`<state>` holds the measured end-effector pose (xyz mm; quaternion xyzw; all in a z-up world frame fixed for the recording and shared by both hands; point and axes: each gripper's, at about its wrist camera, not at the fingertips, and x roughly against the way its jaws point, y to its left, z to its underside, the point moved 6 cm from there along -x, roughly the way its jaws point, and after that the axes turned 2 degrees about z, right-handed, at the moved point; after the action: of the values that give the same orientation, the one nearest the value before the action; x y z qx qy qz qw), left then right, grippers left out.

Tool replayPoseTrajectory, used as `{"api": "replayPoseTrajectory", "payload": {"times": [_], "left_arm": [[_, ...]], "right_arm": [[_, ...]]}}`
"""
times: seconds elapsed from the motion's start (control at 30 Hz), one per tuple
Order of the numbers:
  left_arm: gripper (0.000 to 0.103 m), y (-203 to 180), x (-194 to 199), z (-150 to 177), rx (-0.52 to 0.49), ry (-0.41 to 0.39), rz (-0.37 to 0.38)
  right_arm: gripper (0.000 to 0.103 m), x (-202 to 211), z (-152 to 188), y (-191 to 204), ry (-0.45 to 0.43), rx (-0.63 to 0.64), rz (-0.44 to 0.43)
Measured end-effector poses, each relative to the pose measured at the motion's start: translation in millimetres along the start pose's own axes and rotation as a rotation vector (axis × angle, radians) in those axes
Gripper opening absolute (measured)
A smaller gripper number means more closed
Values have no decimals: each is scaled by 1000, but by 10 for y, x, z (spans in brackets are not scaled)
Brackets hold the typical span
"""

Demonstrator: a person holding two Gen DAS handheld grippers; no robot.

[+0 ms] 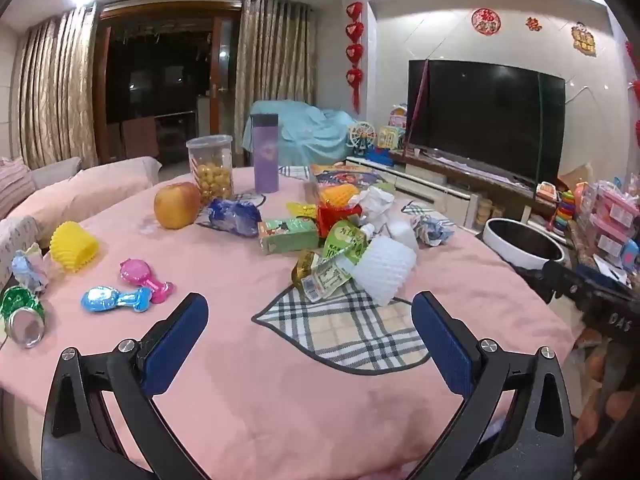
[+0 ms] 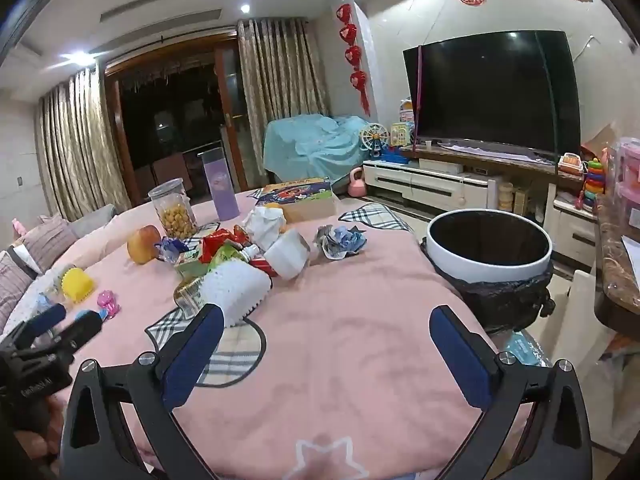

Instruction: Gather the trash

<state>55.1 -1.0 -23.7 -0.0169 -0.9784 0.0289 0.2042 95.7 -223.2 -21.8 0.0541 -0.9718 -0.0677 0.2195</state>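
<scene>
A heap of trash lies mid-table on the pink cloth [image 1: 248, 360]: a white foam net [image 1: 384, 270] [image 2: 236, 290], crumpled wrappers [image 1: 332, 272], a green carton [image 1: 288, 234], white tissue [image 1: 374, 202] and a crumpled blue-white paper [image 1: 434, 230] [image 2: 340, 242]. A green can [image 1: 24, 314] lies at the left edge. My left gripper [image 1: 310, 312] hovers open in front of the heap, nothing between its blue pads. My right gripper [image 2: 326, 328] is open too, over bare cloth, with the foam net just beyond its left finger. The white bin [image 2: 488, 266] with a black liner stands off the table's right edge.
An apple [image 1: 176, 206], a snack jar [image 1: 210, 168], a purple flask [image 1: 266, 152], yellow foam nets [image 1: 74, 246], two toy rattles [image 1: 116, 300] and a picture-book box [image 2: 296, 196] also sit on the table. A TV stand [image 2: 460, 184] and a toy shelf lie beyond.
</scene>
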Motion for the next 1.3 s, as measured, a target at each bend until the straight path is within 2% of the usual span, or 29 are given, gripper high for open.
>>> {"api": "replayPoseTrajectory", "payload": {"times": [0.13,0.3,0.33,0.53,1.3], "left_arm": [[103,-30,67,-54,-24,-31,-6],[103,-99,115,-47,-46,-38,-7],[103,-37,173,-71,-17,-40,-7],[103,-34,169,-77,-15,-39,-3],[103,-19,204,-67,-7,-50,-4]], "right_arm": [[103,53,54,-34,-18,-48,-41],[103,92,65,40,11,-21,-25],[103,100,65,38,10,-15,-29],[103,127,72,163,-8,16,-24],[103,147,73,135,-23,-1,-41]]}}
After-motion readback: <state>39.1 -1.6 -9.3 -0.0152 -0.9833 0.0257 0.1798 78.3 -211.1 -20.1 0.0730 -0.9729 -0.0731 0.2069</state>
